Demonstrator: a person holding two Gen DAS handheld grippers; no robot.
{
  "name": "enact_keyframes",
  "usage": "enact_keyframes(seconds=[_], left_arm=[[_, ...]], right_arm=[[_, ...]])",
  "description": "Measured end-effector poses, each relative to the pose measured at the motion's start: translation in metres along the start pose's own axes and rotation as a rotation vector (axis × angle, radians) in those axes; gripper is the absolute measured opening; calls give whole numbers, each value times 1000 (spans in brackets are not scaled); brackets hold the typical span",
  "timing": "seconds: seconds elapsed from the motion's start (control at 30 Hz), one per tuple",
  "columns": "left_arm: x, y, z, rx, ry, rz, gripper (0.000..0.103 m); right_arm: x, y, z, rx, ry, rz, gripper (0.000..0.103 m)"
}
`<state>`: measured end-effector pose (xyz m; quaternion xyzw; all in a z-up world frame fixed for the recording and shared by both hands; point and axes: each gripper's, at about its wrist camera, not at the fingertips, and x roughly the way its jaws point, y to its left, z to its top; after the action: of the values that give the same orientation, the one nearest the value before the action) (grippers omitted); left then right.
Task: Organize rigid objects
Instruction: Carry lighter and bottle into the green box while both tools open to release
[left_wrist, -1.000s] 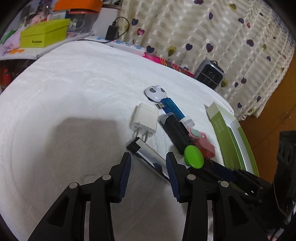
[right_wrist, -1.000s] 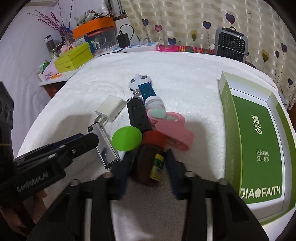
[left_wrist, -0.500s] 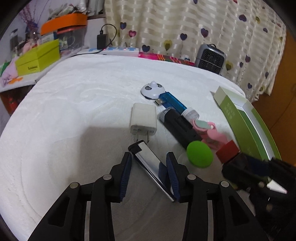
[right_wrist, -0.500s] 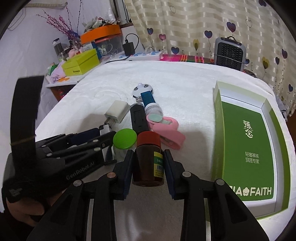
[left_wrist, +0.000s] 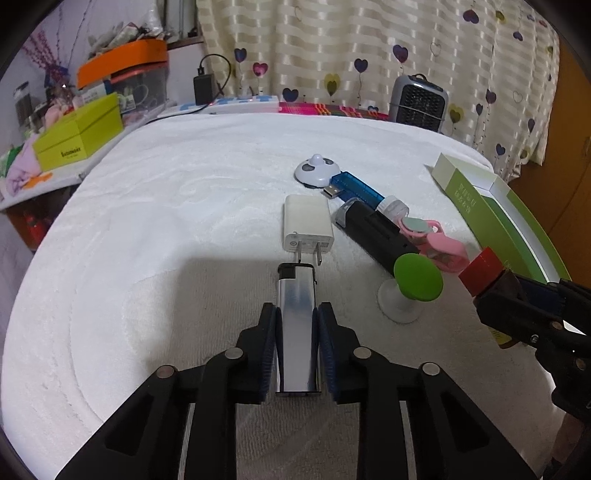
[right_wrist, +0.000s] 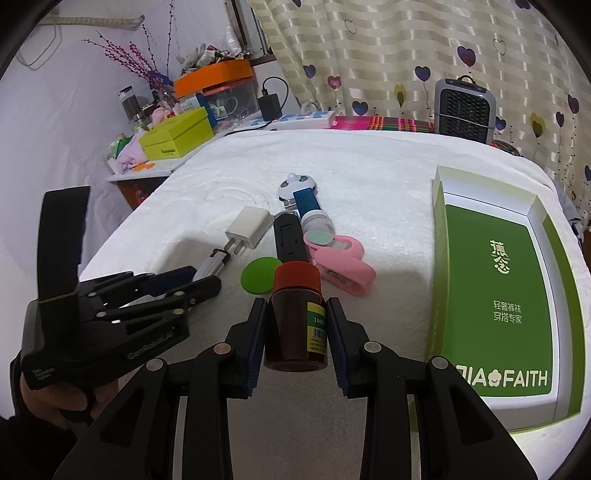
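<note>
My left gripper (left_wrist: 297, 314) is shut on a silver lighter (left_wrist: 297, 325) with a black top, held just above the white cover. My right gripper (right_wrist: 295, 310) is shut on a brown bottle (right_wrist: 296, 325) with a red cap, lifted off the surface; it also shows at the right of the left wrist view (left_wrist: 484, 275). On the cover lie a white charger plug (left_wrist: 307, 223), a black stick-shaped device (left_wrist: 373, 234), a blue USB stick (left_wrist: 356, 188), a white panda-like gadget (left_wrist: 317, 171), a pink clip (left_wrist: 439, 245) and a green-topped stand (left_wrist: 417, 278).
An open green box (right_wrist: 502, 280) lies at the right on the white-covered table (left_wrist: 166, 221). A small heater (left_wrist: 419, 101), a power strip (left_wrist: 229, 107) and a yellow-green box (left_wrist: 79, 134) stand beyond the far edge.
My left gripper closed on the lighter and turned it straight. My right gripper closed on the brown bottle and lifted it away from the pile.
</note>
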<state>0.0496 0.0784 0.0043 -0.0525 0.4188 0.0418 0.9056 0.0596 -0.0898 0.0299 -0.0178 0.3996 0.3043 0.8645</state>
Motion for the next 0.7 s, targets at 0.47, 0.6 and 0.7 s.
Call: enact_keyframes(seconds=[0.47, 0.6, 0.7], left_arm=[[-29, -14, 5, 2, -80, -34, 22], [-38, -33, 11, 28, -104, -66, 22], [-40, -49, 15, 50, -114, -94, 22]], right_arm=[[-20, -12, -3, 28, -60, 27, 33], [-29, -22, -4, 50, -83, 19, 33], [-37, -32, -6, 71, -102, 5, 33]])
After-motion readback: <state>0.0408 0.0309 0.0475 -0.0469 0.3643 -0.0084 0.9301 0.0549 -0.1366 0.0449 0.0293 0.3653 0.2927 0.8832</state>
